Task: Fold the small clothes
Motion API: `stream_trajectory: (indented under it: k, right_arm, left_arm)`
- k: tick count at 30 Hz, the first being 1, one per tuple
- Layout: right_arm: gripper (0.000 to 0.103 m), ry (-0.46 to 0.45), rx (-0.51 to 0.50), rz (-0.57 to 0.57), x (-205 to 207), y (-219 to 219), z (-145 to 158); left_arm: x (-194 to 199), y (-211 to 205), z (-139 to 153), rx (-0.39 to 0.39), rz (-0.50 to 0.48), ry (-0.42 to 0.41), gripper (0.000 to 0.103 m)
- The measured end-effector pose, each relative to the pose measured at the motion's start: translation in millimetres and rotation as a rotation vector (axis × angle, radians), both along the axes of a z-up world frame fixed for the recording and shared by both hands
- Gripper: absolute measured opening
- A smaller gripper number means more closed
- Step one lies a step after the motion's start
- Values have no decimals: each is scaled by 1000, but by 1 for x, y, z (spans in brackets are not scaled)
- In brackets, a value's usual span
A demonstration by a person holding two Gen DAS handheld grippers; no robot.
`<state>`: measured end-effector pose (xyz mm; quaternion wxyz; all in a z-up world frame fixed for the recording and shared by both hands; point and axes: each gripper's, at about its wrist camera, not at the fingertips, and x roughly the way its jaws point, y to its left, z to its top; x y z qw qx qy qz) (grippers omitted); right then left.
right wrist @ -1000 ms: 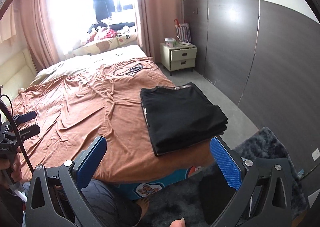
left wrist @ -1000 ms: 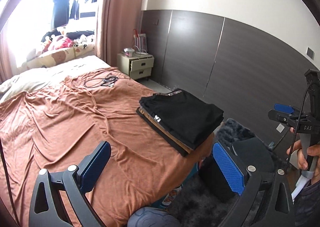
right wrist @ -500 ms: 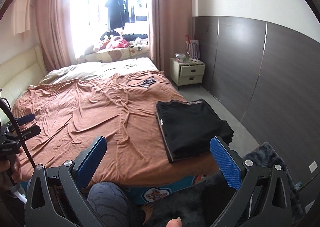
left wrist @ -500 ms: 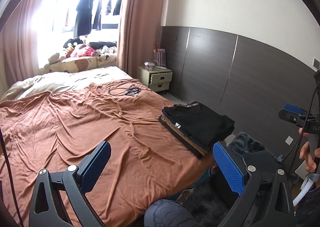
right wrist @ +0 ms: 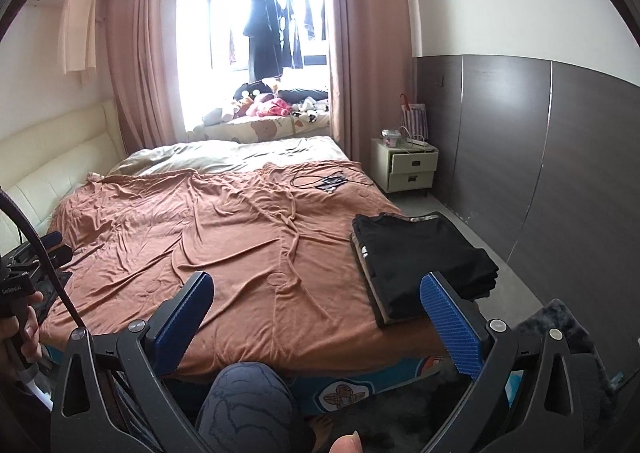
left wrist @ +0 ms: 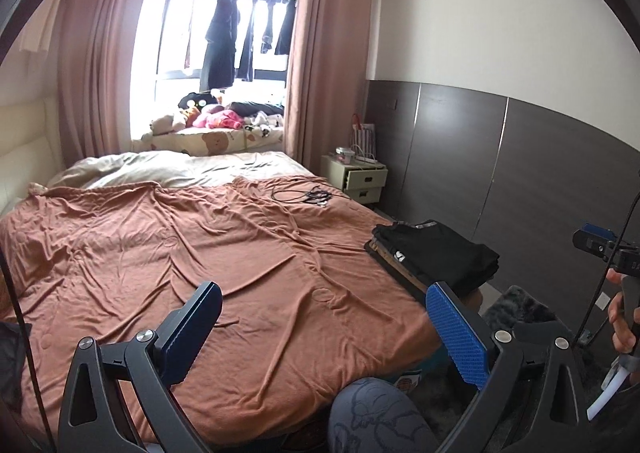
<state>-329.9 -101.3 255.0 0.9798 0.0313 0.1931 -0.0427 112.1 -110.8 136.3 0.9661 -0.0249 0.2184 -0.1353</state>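
We hold both tongs above the foot of the bed, each with its 2 blue-padded fingers spread wide and nothing between them. The left tongs point across the rumpled rust-brown sheet; the right tongs face the same way from a spot further right. In the left view the right tongs also show at the far right edge, gripped in a hand. The stack of folded clothes sits at the bed's near right corner, a black garment on top and a tan layer peeking out beneath, its edge close to the mattress edge and well apart from both tongs. A tangle of black cables lies further up the bed on the right. Beyond it stands a pale nightstand with 2 drawers, against the dark wall panels. A knee in patterned grey fabric shows below the tongs, beside a dark shaggy rug
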Motion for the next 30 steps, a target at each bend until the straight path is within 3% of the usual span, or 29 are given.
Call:
stream_trajectory:
  k: [10, 15, 21, 30]
  right_arm:
    - [103, -54, 57, 29, -29, 10, -35]
    - [103, -58, 88, 36, -35, 13, -55]
    - [103, -45, 71, 15, -30, 21, -78]
    - [103, 5, 79, 12, -25, 42, -106]
  left_arm:
    - [-32, 21, -24, -4, 66, -6, 103]
    - [-45, 20, -38, 34, 88, -11, 103]
    - [-65, 17, -57, 76, 90, -31, 103]
    - [-80, 31, -82, 46, 131, -21, 103]
